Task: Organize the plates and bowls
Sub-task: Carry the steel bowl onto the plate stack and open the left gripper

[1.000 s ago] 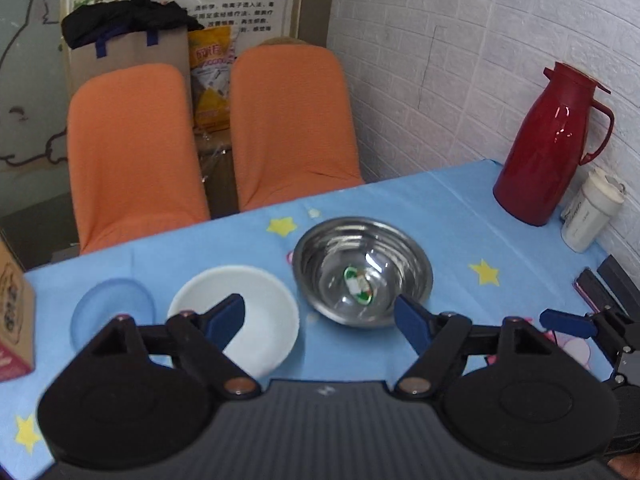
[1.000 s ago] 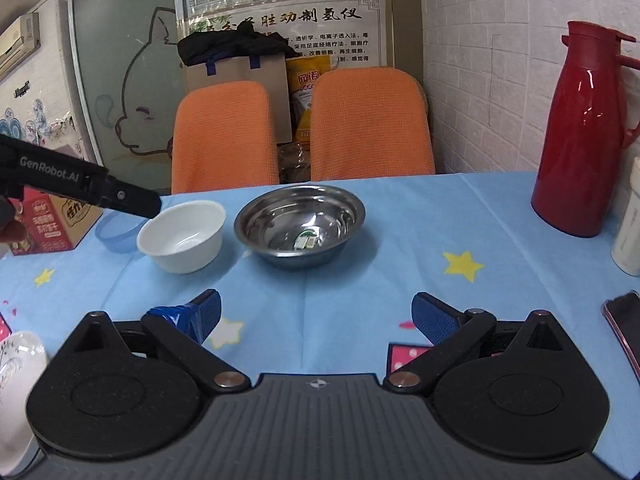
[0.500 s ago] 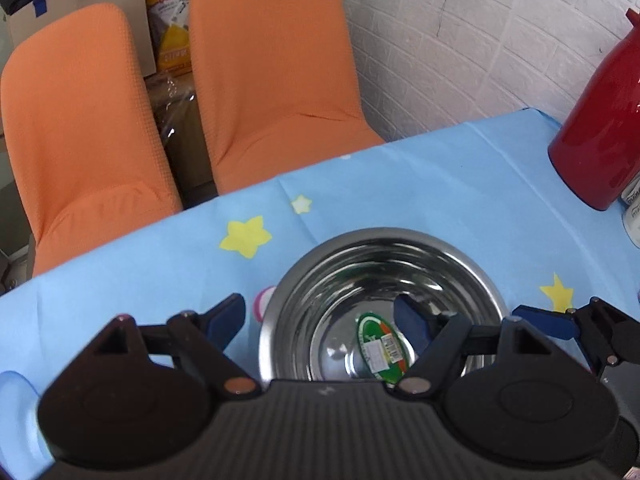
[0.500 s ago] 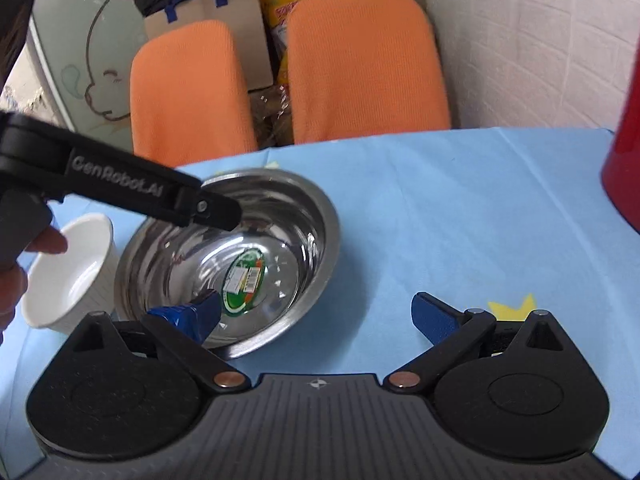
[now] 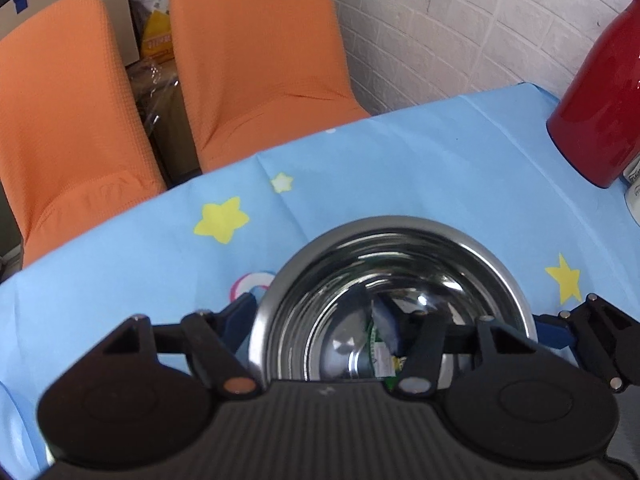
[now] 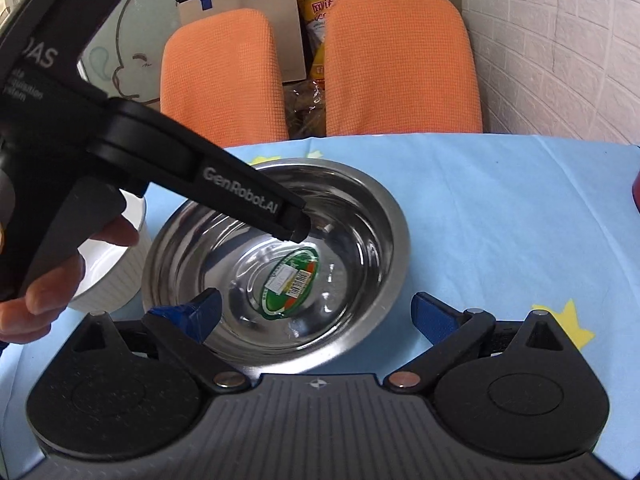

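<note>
1. Since the earlier frame both grippers have come down and forward onto the steel bowl [image 5: 394, 300]; a second ago it sat well ahead of them beside the white bowl.

2. Left wrist view: the left gripper [image 5: 320, 320] straddles the bowl's near-left rim, one finger outside on the blue tablecloth [image 5: 420, 168], the other inside. Its jaws are closing on the rim; whether the pads press yet I cannot tell.

3. Risk here: a grip on one edge only may tip the bowl, and thin polished steel could slide from the pads.

4. Right wrist view: the right gripper [image 6: 316, 312] stands wide open, holding nothing. Its left finger is over the bowl's near rim, its right finger over the cloth.

5. Risk here: the two tools are close, so they may knock together; the white bowl [image 6: 114, 264], just beside the steel one, could be nudged.

6. The steel bowl sits upright on the cloth, mouth up. It is round, so has no long axis.
</note>
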The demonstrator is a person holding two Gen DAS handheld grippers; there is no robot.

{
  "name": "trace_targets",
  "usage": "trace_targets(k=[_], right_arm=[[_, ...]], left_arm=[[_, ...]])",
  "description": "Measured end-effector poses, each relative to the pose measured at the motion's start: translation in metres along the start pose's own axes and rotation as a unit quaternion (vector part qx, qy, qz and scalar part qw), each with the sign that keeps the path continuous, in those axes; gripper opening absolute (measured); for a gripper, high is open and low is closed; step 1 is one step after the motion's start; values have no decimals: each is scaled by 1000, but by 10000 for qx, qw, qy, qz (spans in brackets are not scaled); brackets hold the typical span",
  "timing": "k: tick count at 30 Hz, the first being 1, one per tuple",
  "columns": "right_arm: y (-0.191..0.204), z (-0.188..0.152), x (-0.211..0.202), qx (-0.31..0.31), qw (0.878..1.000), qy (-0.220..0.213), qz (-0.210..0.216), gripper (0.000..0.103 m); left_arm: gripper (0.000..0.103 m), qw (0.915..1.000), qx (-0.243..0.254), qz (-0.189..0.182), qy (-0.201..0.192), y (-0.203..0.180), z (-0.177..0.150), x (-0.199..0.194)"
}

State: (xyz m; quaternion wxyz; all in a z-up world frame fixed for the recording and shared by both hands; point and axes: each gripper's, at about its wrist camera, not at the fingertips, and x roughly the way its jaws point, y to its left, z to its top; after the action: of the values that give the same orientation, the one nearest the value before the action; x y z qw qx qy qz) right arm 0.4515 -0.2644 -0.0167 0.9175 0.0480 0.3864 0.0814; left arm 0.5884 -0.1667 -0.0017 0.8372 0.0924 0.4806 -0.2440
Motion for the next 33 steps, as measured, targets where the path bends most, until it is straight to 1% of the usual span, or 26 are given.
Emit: trace_targets(k=[1,3,4,5,9,13,18,23,26,33], right_arm=[[0,0,1,28,10000,25,32,89],[3,-1,1,23,9999,75,91,89],[5,-2,0,4,9999,83,126,89],[7,-2,0,-14,9998,108,150,89],[15,-2,-3,-3,9997,185,132,90],[19,-4,-15,25,9999,105,74,90],[25,-10,-38,14,10000,-28,-4,90],[35,-30,-70,-9,10000,-82,-32,90],[45,-53,-95,-12,9999,-106,-42,90],[71,-101,-131,35,9999,-115,9,91]], left_arm=[[53,10000,7,6,56,-1,-1,2],[55,9999,-29,-85,124,-1,-2,3],[54,9999,-7,-89,128,-2,-3,3],[50,9999,56,-80,137,-4,-3,2],[49,9996,207,-98,165,-10,-4,-1],[49,9993,336,-151,80,-19,-10,-15],[49,9991,376,-170,-17,-35,-22,-41],[49,9992,365,-149,-26,-54,-54,-72],[49,9993,353,-99,-39,-64,-82,-91],[46,9996,285,-28,-38,-76,-145,-125]])
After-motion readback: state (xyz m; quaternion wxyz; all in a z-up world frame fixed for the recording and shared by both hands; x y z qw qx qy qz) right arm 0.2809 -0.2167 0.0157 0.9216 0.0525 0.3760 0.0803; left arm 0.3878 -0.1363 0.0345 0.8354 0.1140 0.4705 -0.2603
